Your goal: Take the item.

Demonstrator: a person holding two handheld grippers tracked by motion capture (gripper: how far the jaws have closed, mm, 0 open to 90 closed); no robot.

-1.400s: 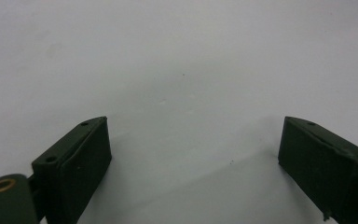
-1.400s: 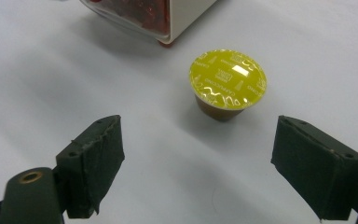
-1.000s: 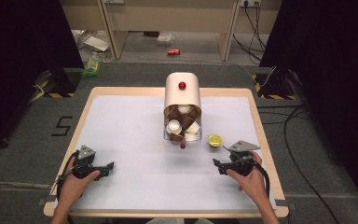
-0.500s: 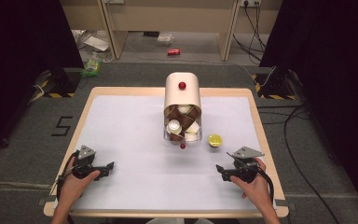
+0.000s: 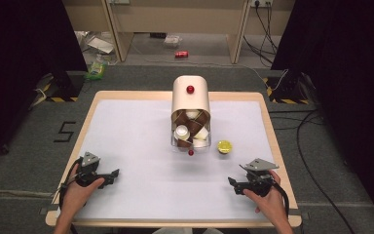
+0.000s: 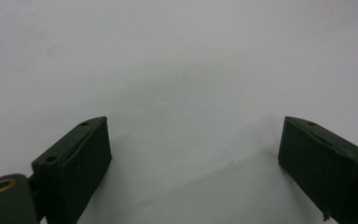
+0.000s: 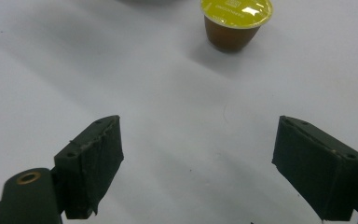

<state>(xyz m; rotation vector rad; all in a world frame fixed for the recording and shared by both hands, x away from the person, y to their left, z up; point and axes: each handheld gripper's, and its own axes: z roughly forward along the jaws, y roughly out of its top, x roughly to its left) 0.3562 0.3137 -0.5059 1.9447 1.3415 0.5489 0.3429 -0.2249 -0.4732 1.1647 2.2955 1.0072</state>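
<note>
Resting low over the white table (image 5: 126,146), left gripper (image 6: 193,158) released and grasping nothing. Right gripper (image 7: 198,163) likewise spread, nothing between, pointing at the yellow-lidded capsule (image 7: 235,21) standing just ahead, beside the capsule dispenser (image 5: 191,117). Leaving open room ahead; table edge close behind.

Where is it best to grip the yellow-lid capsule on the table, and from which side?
Probably grip the capsule by its brown tapered wall just under the lid rim, coming level from the near side with the open right gripper. It stands upright and apart from the dispenser.
</note>
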